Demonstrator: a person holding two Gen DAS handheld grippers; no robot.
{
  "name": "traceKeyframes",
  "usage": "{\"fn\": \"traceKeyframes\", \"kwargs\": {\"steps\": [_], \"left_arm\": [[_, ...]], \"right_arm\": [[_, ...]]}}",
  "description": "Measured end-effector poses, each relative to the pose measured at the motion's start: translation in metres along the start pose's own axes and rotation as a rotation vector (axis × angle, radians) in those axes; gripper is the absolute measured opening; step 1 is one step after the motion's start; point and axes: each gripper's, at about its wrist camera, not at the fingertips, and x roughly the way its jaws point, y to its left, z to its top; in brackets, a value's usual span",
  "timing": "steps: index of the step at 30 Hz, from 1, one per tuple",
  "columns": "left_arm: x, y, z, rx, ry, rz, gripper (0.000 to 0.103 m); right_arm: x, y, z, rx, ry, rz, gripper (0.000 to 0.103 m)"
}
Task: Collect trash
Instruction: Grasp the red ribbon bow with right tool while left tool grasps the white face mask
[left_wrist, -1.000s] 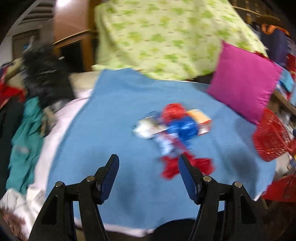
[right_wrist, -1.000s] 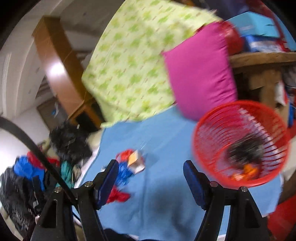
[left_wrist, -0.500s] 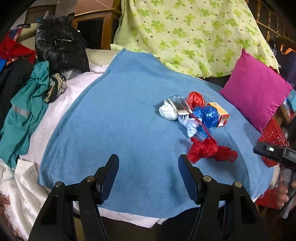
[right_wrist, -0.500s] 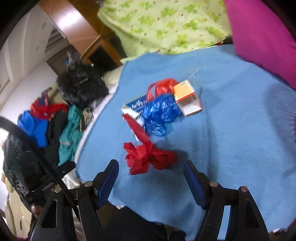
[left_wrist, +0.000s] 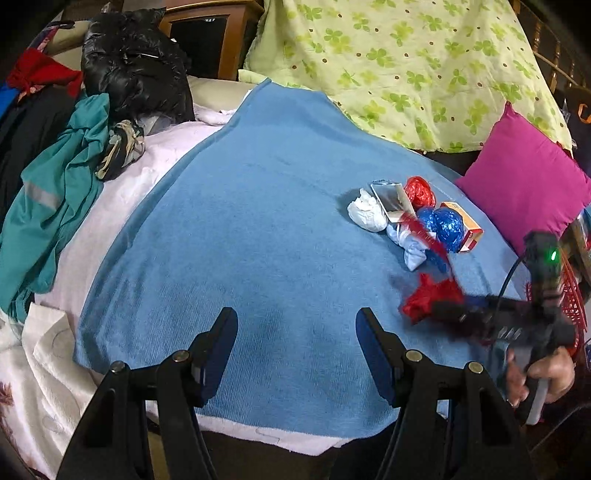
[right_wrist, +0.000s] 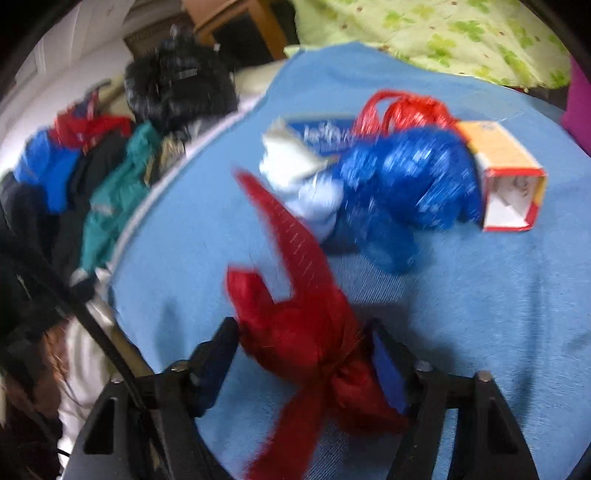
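Right gripper (right_wrist: 301, 349) closing around red plastic bag (right_wrist: 306, 332) on blue cloth (right_wrist: 480, 295).
Its jaws have just been narrowing, pads touching the bag; left gripper (left_wrist: 295, 341) hangs open, empty, nearby.

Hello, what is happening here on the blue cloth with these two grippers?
A person is collecting trash from a blue blanket. The right gripper has just been closing around a knotted red plastic bag, which sits between its fingers and touches both. The left gripper hangs open over bare blanket, holding nothing. More trash lies in a pile: a blue bag, a white wad, another red bag and a small carton. A red basket waits at the right edge.
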Motion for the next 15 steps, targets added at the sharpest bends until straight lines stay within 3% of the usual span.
{"fn": "traceKeyframes", "kwargs": {"steps": [3, 15], "left_arm": [[0.006, -0.007, 0.009, 0.020, 0.002, -0.012, 0.067], [0.095, -0.101, 0.055, 0.104, 0.105, -0.171, 0.067]], "right_arm": [[-0.005, 0.002, -0.008, -0.028, -0.028, -0.005, 0.056], [-0.096, -0.068, -0.047, 0.192, -0.183, -0.070, 0.056]]}}
